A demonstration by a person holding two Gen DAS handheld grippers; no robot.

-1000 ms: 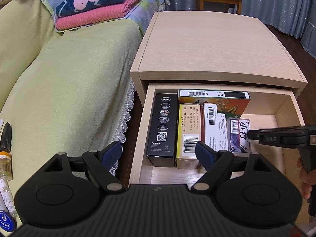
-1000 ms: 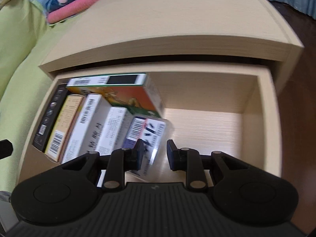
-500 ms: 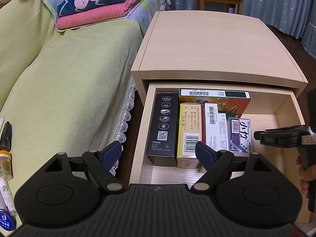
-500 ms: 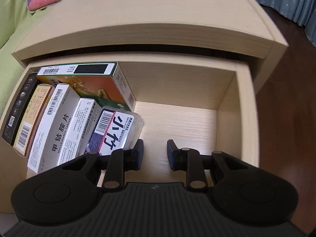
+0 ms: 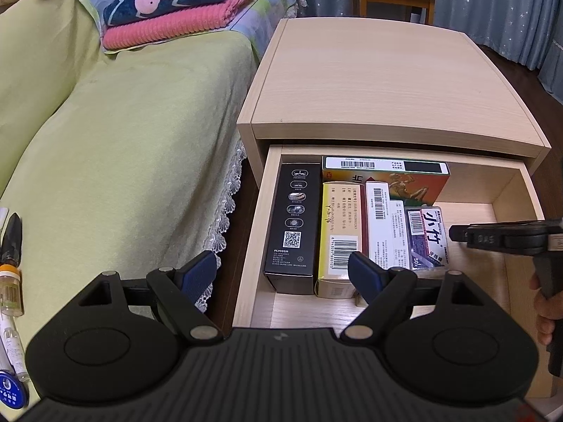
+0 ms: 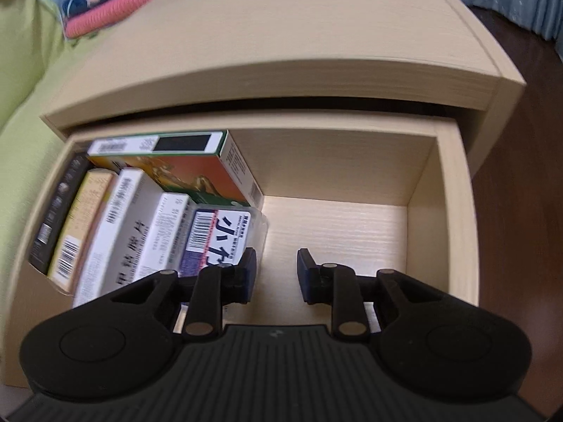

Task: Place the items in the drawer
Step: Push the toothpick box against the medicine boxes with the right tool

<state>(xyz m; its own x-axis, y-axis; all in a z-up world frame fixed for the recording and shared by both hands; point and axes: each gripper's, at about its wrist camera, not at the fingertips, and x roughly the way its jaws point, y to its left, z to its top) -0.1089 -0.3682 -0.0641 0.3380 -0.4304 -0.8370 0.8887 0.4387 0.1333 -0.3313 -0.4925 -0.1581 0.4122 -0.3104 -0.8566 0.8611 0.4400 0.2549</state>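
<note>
My right gripper was released, empty, above pale wood drawer; left gripper spread wide, empty. Clear plastic toothpick box lay at 10 o'clock, touching white carton. Risk I judged: left fingertip snagging box on withdrawal, toppling row.

Motion-blurred boxes in drawer

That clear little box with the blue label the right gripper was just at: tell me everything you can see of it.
The clear plastic box is small and transparent, with a blue, white and red label bearing a barcode and large dark characters. It lies label-up on the drawer floor, rightmost in the row, against the white box, its far end near the orange-green box. The right gripper is open beside it, not holding it; whether a finger touches it is unclear.
</note>
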